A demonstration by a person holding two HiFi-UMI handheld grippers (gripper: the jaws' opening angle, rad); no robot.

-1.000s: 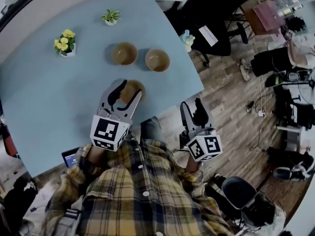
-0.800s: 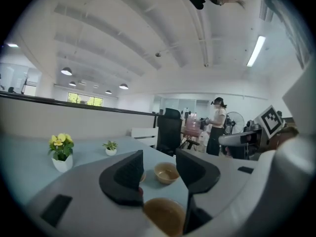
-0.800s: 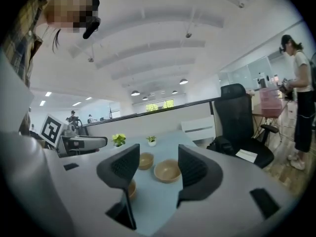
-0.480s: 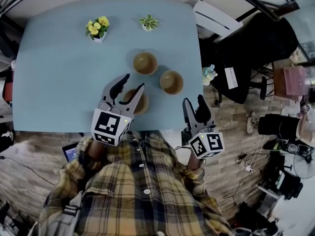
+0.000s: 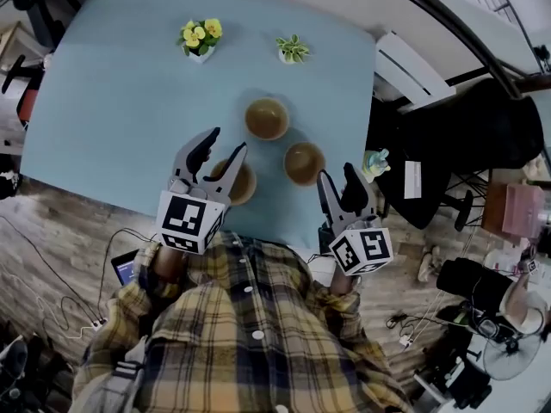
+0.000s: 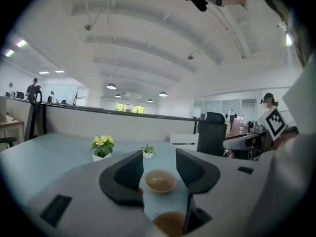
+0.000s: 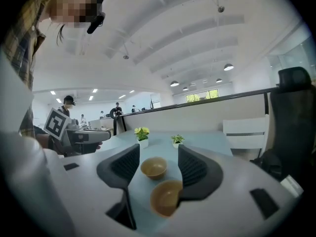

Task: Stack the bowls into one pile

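Note:
Three brown bowls stand apart on the light-blue table (image 5: 103, 101): a far bowl (image 5: 266, 118), a right bowl (image 5: 304, 163) and a near bowl (image 5: 234, 183). My left gripper (image 5: 225, 142) is open and hovers over the near bowl, hiding part of it. In the left gripper view the left gripper (image 6: 159, 157) frames the far bowl (image 6: 159, 180), and the near bowl (image 6: 170, 222) lies low beneath the jaws. My right gripper (image 5: 336, 175) is open at the table's near edge, beside the right bowl. Its own view shows the right gripper (image 7: 159, 154), the far bowl (image 7: 153, 167) and the right bowl (image 7: 166, 197).
A pot of yellow flowers (image 5: 201, 37) and a small green plant (image 5: 293, 48) stand at the table's far side. A black office chair (image 5: 448, 136) and a white chair (image 5: 413, 54) are to the right. Cables run over the wood floor at left.
The head camera has swung, so the table and bowls shifted in the picture. Both grippers keep nearly the same places relative to the bowls and stay open.

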